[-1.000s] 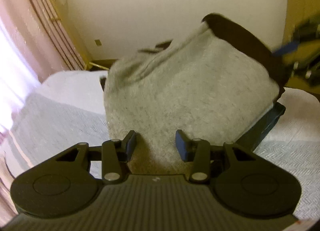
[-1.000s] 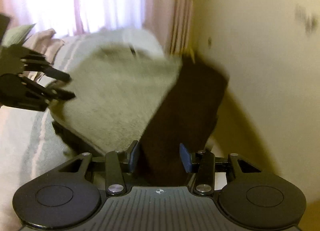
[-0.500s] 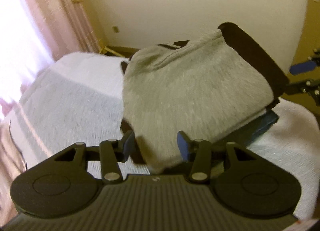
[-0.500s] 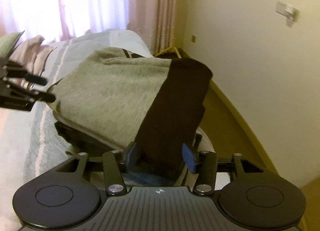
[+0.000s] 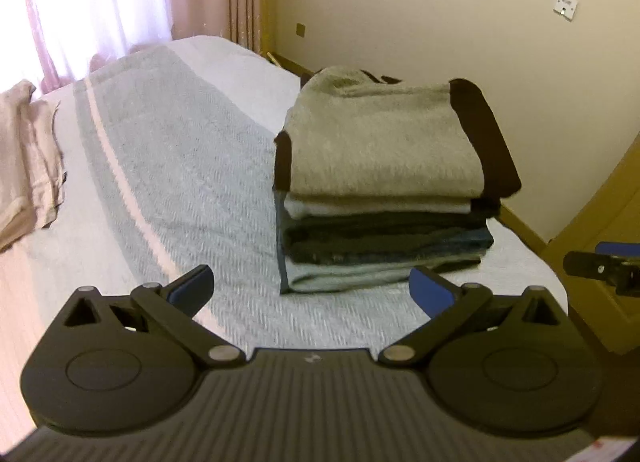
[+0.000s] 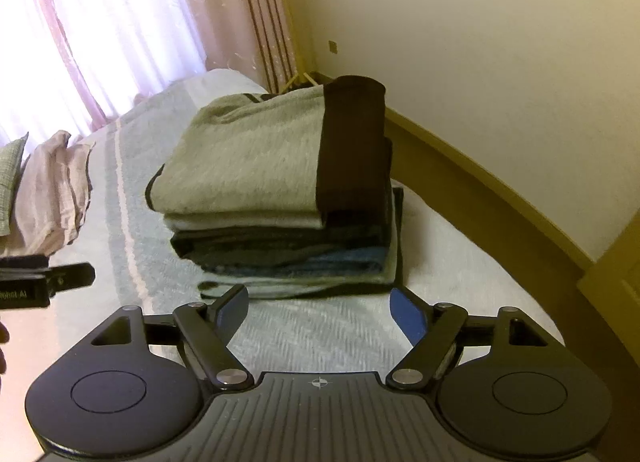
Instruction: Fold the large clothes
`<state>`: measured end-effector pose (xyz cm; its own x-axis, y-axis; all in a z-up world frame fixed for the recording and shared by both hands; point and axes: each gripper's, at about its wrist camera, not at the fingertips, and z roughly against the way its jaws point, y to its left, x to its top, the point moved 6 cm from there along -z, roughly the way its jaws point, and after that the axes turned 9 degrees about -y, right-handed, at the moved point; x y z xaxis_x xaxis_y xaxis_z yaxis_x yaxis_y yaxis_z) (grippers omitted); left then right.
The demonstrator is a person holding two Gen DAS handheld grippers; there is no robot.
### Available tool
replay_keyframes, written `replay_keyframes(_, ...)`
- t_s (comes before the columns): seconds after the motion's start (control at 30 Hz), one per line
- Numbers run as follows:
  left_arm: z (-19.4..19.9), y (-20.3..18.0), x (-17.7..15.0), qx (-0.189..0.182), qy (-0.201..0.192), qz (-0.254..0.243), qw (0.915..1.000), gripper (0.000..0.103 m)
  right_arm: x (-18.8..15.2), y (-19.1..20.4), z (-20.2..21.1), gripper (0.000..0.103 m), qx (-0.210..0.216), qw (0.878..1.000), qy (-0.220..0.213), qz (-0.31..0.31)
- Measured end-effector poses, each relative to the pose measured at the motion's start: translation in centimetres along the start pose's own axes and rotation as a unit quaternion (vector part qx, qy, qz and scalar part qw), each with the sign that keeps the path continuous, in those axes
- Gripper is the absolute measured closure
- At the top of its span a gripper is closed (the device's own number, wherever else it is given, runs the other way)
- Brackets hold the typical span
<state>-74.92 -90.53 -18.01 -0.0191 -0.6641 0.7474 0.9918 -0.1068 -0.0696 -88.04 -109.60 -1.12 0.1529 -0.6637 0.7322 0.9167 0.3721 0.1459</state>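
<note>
Left gripper nearest in left wrist view: jaws spread wide, nothing between them, blue pads facing inward, hovering over the bedspread short of the pile. Right gripper likewise spread wide and empty, pointed at the same pile from just in front. Tip of the other tool visible at frame edge in each view, well clear of the clothes.

Next out: stack of folded clothes resting on the bedspread near the bed's corner by the wall. Bottom layer pale blue-grey, then dark blue and black layers, then a thin light layer. Top item: grey sweater, folded flat, with a dark brown band along its right side that drapes a little over the stack edge. Same sweater and brown band confirmed in right wrist view; edges roughly aligned with layers below, no contact with either gripper.

Left of the stack: open stretch of bedspread with a pale stripe. Farther left: pink pillow at the head of the bed.

Farthest: pink curtain over a bright window, cream wall with a switch plate, wooden skirting along the floor.
</note>
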Motion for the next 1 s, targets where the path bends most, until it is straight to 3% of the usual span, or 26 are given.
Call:
replay_keyframes(0.2,2.8,-0.7,-0.9,0.011,-0.001,0.005,0.9999,0.001,-0.6,1.0,2.6,0.027,-0.002,1.0,-0.009,-0.014)
replay_keyframes(0.5,5.6,-1.7,-0.9,-0.001,-0.012,0.011,0.9999,0.001,-0.8,2.4,5.8,0.027,0.005,0.999,-0.03,-0.014)
replay_keyframes(1.0,7.0,-4.0,-1.3,-0.022,-0.022,0.003,0.9995,0.001,-1.6,3.2,8.1,0.027,0.006,0.999,-0.039,-0.005)
